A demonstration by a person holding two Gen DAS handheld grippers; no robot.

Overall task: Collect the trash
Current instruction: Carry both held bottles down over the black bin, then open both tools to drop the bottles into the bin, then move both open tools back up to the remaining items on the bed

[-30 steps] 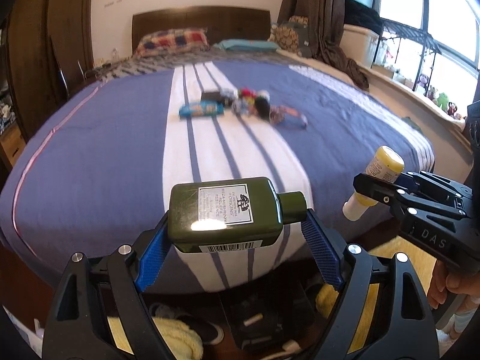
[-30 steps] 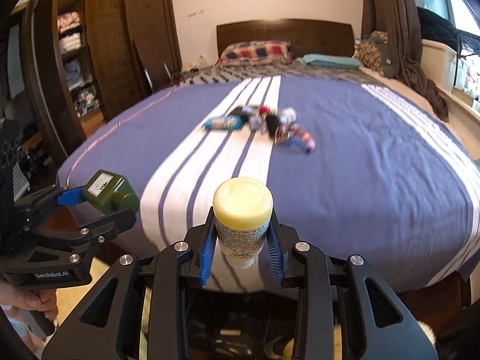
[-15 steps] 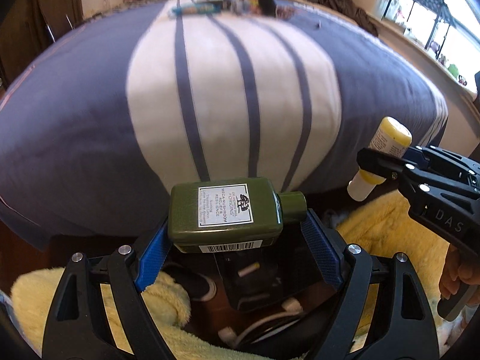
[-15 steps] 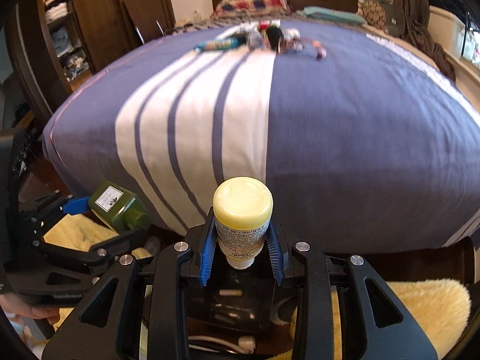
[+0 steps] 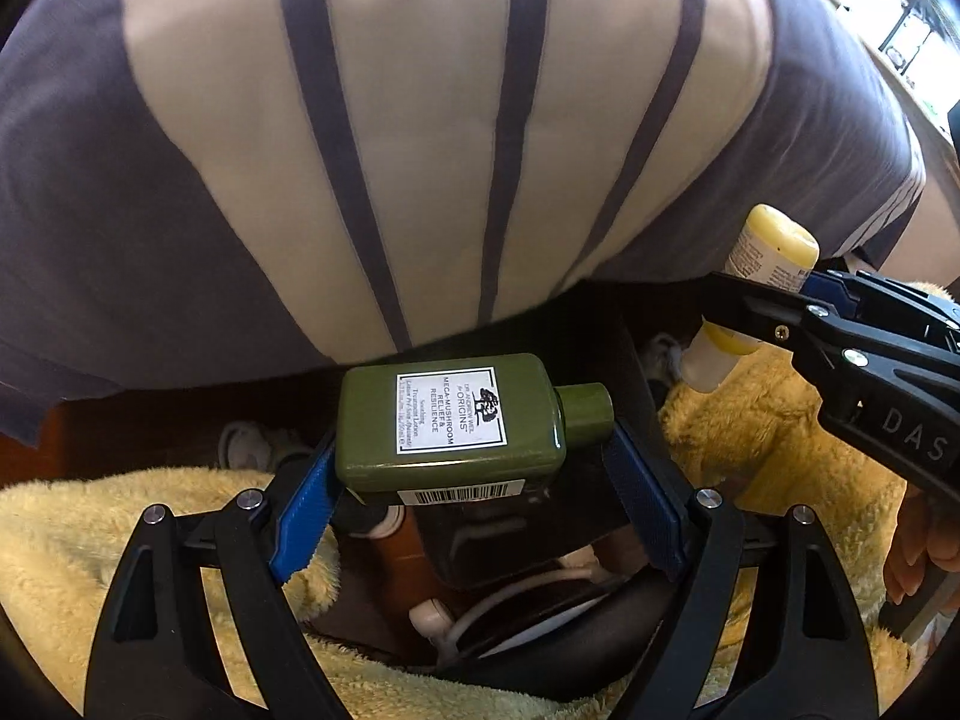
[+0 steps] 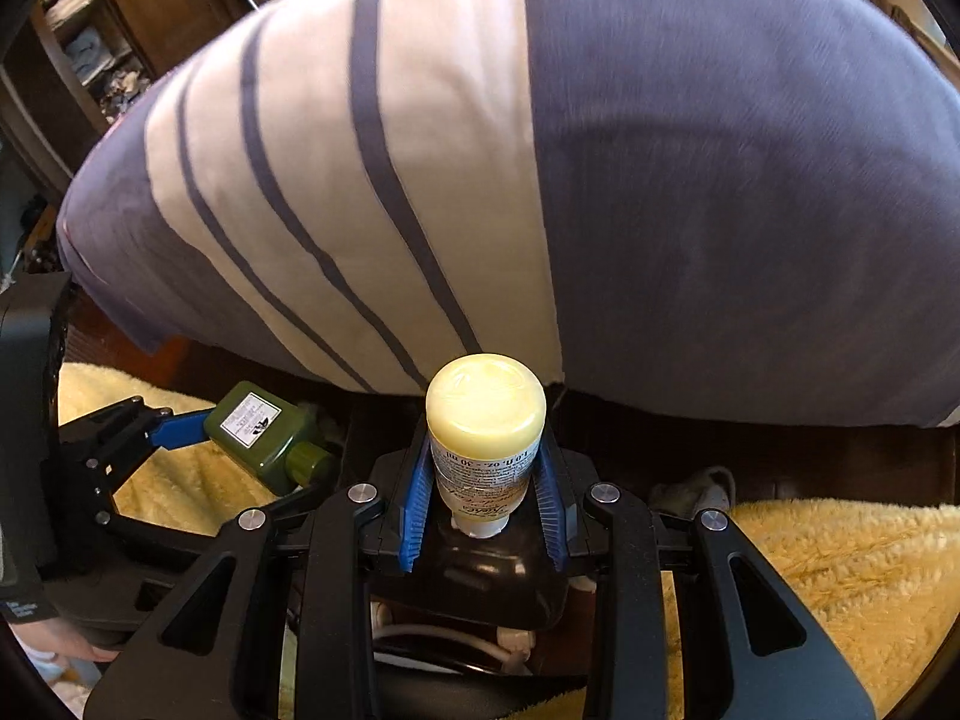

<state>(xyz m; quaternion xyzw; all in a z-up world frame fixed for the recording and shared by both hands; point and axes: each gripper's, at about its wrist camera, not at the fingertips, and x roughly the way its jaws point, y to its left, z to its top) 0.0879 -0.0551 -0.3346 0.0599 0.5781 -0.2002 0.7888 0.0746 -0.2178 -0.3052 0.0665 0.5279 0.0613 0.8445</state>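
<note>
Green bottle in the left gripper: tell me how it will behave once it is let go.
The green bottle looks rigid with glossy sides, so it may slip if the left gripper loosens. Its flat faces suggest it would land and lie still rather than roll. It seems small, so probably light.

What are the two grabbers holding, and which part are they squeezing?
The left gripper holds a green bottle lying sideways, clamped end to end, base and cap. The right gripper holds a yellow tube by the sides of its labelled body.
</note>
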